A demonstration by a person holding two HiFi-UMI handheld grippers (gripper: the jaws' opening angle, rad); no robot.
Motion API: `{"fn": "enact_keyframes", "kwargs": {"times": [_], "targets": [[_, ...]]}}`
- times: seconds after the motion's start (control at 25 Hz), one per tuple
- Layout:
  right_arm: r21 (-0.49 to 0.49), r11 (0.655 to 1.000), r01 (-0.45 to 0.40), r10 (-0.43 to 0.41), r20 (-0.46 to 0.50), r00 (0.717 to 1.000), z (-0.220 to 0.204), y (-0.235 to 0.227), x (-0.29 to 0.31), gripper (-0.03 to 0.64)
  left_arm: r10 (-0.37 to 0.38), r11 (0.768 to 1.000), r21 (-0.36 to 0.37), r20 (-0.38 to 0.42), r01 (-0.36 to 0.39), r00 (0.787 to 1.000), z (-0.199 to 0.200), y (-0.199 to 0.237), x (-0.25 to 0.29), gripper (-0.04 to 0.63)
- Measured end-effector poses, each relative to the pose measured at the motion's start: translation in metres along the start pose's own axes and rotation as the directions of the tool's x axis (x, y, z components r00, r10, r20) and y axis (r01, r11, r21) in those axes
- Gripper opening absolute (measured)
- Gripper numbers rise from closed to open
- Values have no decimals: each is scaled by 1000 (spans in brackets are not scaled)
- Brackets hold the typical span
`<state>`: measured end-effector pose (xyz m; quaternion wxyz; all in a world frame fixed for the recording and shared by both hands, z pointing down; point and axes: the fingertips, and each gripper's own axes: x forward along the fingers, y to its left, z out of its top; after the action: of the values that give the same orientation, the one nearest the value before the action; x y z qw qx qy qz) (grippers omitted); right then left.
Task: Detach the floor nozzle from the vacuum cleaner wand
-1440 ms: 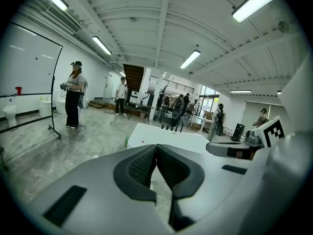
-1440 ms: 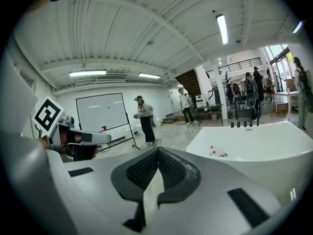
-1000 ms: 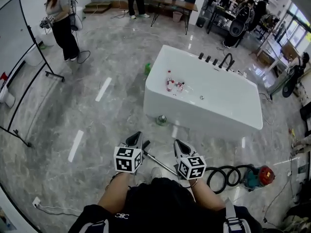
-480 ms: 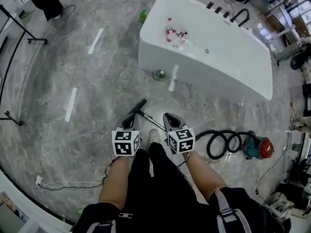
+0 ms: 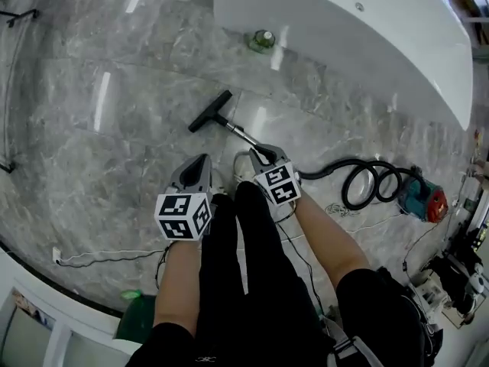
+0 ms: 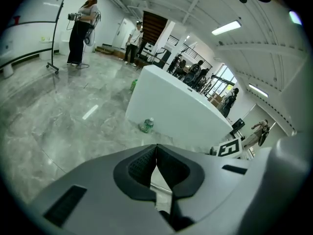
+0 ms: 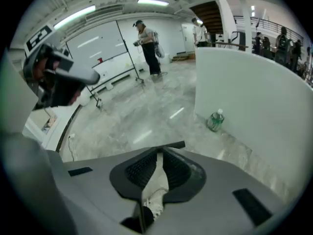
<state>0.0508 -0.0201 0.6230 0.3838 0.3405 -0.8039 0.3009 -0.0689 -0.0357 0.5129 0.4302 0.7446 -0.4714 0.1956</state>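
Note:
The black floor nozzle [image 5: 210, 112] lies on the grey marble floor, joined to the silver wand [image 5: 241, 132], which runs down-right. My right gripper [image 5: 257, 152] hovers over the wand's near end. Its jaws are just opening by a sliver, with nothing between them. In the right gripper view the nozzle [image 7: 172, 145] shows as a dark bar just past the fingertips [image 7: 157, 152]. My left gripper [image 5: 200, 159] is shut and empty, left of the wand and apart from it. Its pads meet in the left gripper view [image 6: 156, 148].
A black hose [image 5: 367, 182] coils from the wand toward the teal and red vacuum body [image 5: 420, 199]. A white bathtub [image 5: 344, 37] stands beyond, with a green bottle [image 5: 261, 40] at its foot. A white cable [image 5: 92, 260] trails at left. People stand far off.
Both grippers have dropped toward the floor and the head view has tilted down. The right gripper has gone from short of the wand to over its near end.

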Motion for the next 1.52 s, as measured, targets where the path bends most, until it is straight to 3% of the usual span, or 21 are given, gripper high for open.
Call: {"fn": "enact_keyframes", "kwargs": {"times": [0.12, 0.24, 0.4, 0.56, 0.8, 0.92, 1.12, 1.28, 1.4, 1.52], "targets": [[-70, 995, -64, 52, -154, 987, -67, -14, 76, 85, 17, 1000, -8, -37, -18, 999, -29, 27, 35, 9], [-183, 979, -91, 40, -268, 963, -121, -34, 141, 140, 13, 1000, -27, -47, -14, 999, -59, 49, 63, 9], [-183, 980, -74, 4, -355, 935, -177, -55, 211, 202, 17, 999, -40, -91, -21, 996, -106, 71, 89, 9], [-173, 983, -62, -20, -435, 900, -221, -69, 265, 212, 6, 995, -98, -115, -18, 993, -152, 72, 105, 9], [-291, 957, 7, -159, -501, 850, -267, -92, 319, 212, -40, 982, -187, -186, 4, 982, -216, 67, 118, 9], [-339, 940, 46, -226, -514, 827, -284, -108, 329, 210, -44, 980, -197, -199, 4, 979, -224, 75, 122, 9], [-271, 962, -5, -158, -574, 804, -308, -107, 344, 210, -26, 985, -175, -191, -8, 981, -211, 93, 126, 9], [-282, 959, -37, -146, -599, 787, -312, -114, 348, 189, -1, 986, -164, -199, -32, 980, -207, 109, 129, 9], [-279, 957, -87, -99, -590, 801, -303, -108, 338, 187, 9, 989, -142, -225, -42, 974, -208, 115, 130, 9], [-280, 952, -124, -53, -550, 833, -281, -91, 307, 187, -41, 983, -183, -197, 5, 980, -188, 105, 128, 9]]}}
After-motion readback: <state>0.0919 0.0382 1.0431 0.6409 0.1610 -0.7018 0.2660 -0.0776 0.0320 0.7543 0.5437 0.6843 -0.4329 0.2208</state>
